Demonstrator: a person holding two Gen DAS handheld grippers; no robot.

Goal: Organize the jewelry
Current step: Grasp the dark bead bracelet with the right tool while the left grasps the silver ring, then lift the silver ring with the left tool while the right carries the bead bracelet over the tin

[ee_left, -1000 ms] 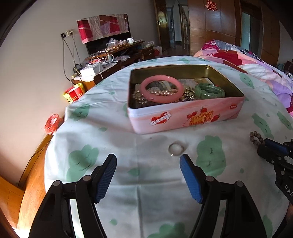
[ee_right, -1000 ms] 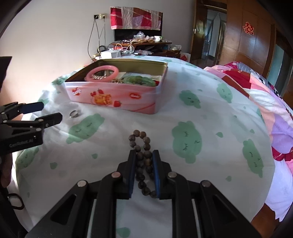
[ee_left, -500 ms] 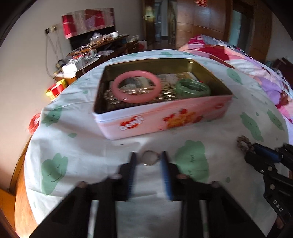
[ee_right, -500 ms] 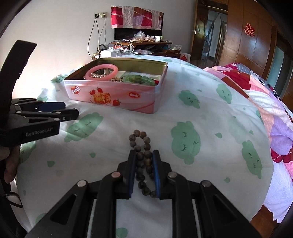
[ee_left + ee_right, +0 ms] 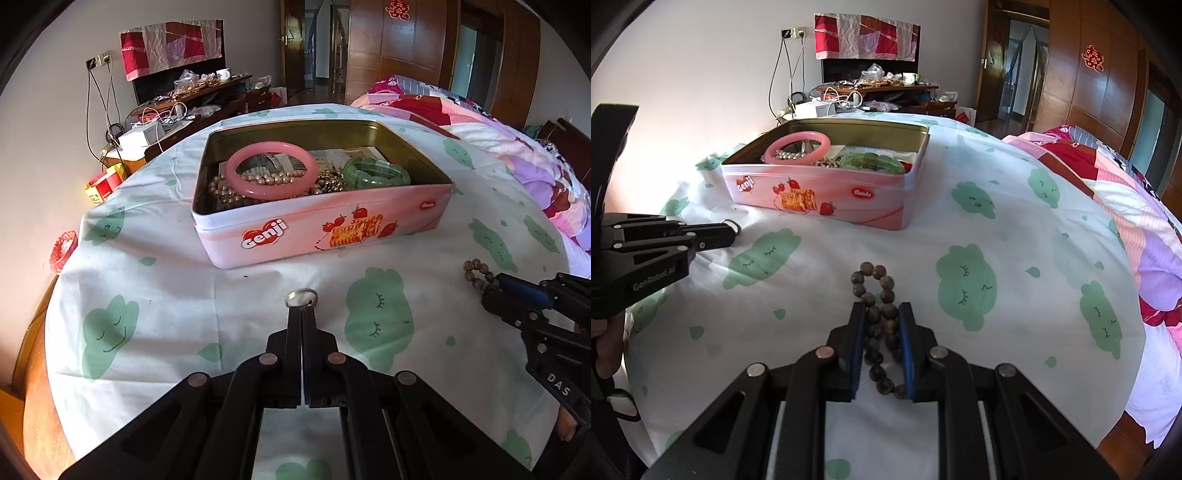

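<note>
A pink Genji tin (image 5: 317,230) sits open on the table, also in the right wrist view (image 5: 827,199). It holds a pink bangle (image 5: 271,170), a green bangle (image 5: 376,175) and pearl beads. My left gripper (image 5: 301,309) is shut on a small silver ring (image 5: 301,297) just in front of the tin; the ring also shows in the right wrist view (image 5: 733,225). My right gripper (image 5: 882,314) is shut on a brown bead bracelet (image 5: 877,291) lying on the cloth, whose end shows in the left wrist view (image 5: 476,271).
A white cloth with green cloud prints (image 5: 376,317) covers the round table. A bed with a pink and red quilt (image 5: 1108,173) stands to the right. A cluttered wooden sideboard (image 5: 192,107) is behind, by the wall.
My left gripper has moved forward to the ring and shut on it. My right gripper has stayed shut on the bead bracelet without moving.
</note>
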